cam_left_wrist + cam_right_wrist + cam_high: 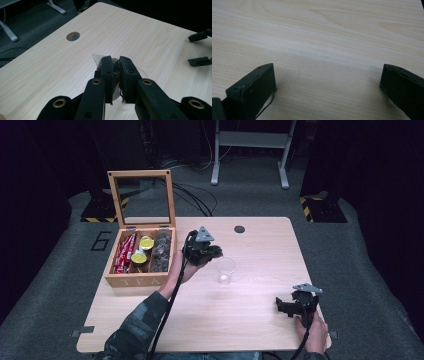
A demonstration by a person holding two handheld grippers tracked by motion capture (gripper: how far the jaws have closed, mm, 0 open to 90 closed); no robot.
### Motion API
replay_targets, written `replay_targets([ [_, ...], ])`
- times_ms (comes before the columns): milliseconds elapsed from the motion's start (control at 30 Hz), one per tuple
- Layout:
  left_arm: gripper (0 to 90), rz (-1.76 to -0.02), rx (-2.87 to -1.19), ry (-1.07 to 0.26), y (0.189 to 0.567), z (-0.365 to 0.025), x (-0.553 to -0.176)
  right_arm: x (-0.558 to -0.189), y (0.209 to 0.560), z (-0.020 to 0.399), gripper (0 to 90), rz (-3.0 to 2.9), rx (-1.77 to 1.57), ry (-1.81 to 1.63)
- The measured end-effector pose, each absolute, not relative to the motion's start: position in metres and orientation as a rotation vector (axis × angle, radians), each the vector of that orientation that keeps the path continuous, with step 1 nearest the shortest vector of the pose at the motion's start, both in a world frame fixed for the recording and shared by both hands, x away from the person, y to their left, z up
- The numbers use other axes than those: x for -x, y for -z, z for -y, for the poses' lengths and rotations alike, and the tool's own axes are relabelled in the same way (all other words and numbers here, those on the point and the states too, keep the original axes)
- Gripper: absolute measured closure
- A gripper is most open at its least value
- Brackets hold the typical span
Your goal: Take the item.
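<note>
Right gripper [289, 308] is rested spread and empty; a small packet [98, 58] is clamped by left gripper [116, 67] above the clear cup [225, 269], undropped.

Counter [250, 320] bare across 5–7 o'clock stretch: wide passage between both hands. Tea box [140, 265] with raised lid [142, 197] blocks 10 o'clock corner; lid stands upright, barring approach from far side. Clear cup [225, 269] at centre, just beside left gripper [202, 252]. Cable hole [239, 228] at 12 o'clock, flush. Right gripper [295, 306] occupies 4 o'clock edge, jaws wide over bare wood.
</note>
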State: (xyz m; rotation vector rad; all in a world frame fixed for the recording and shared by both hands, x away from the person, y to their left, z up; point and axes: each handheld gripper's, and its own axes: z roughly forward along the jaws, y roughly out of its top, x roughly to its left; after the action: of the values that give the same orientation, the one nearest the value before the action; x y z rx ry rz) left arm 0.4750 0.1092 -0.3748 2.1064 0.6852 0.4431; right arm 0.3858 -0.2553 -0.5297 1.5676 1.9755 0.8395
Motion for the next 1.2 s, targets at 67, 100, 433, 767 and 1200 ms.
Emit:
replay_targets([
  [67, 81.8, -0.674, -2.109, -0.432, 0.378, -0.104, -0.475, -0.386, 0.530, 0.255, 0.0, -1.976, -1.566, -0.839],
  [100, 81.8, -0.674, -2.109, -0.432, 0.378, -0.104, -0.475, -0.386, 0.530, 0.255, 0.0, -1.976, -1.566, -0.839],
  [433, 81.8, -0.641, -2.132, -0.371, 0.393, -0.086, -0.476, -0.386, 0.530, 0.255, 0.0, -1.976, -1.566, -0.840],
  [767, 81.7, -0.648, -2.145, -0.325, 0.409, -0.081, -0.481, -0.386, 0.530, 0.255, 0.0, -1.975, -1.567, -0.839],
  [1200, 81.6, -0.658, -2.184, -0.295, 0.422, -0.077, -0.484, -0.386, 0.530, 0.255, 0.0, -1.976, -1.566, -0.838],
])
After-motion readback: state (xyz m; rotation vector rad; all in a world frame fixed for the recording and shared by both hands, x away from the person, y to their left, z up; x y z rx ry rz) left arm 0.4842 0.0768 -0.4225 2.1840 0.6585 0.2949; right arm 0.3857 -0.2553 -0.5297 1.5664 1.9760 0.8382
